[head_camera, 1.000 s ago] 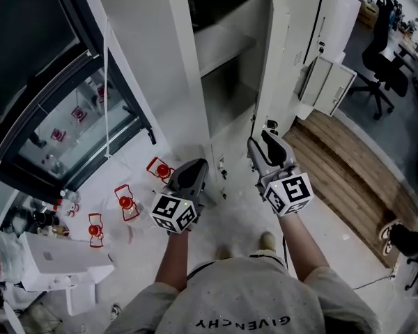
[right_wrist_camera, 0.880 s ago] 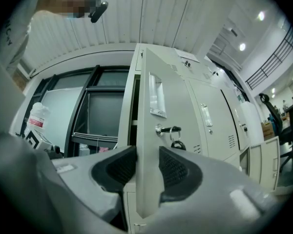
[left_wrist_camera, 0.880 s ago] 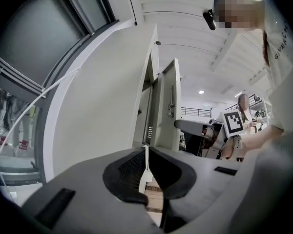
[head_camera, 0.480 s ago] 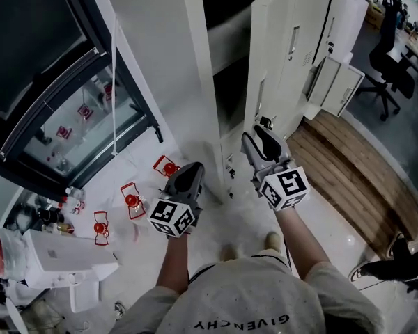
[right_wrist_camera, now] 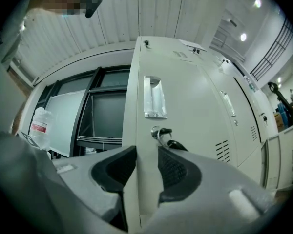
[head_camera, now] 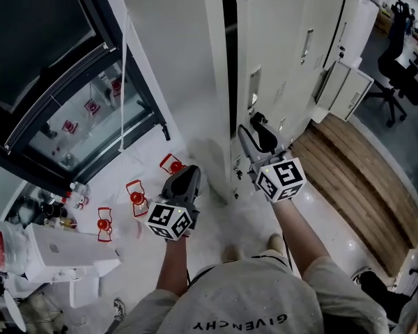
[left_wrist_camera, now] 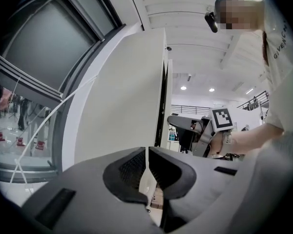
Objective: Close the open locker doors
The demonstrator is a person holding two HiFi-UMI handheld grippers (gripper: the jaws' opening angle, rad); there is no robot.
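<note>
Swung nearly shut since a second ago, the locker door [head_camera: 279, 61] leaves only a thin dark gap [head_camera: 229, 61] on its left. We pinch its upright free edge in the right tool [right_wrist_camera: 146, 165]; our left tool [left_wrist_camera: 147, 164], pressed together and empty, hangs further off.

red items on flr [head_camera: 136, 197], ofc chair [head_camera: 394, 67]

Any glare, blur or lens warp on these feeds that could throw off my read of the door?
Head view: sharp and evenly lit, wide lens tilts the door, window reads dark. Right gripper view: heavy fisheye bows the door's edge, corners black, lamps flare at upper right. Left gripper view: same fisheye and black corners, bright ceiling, jaws shaded.
</note>
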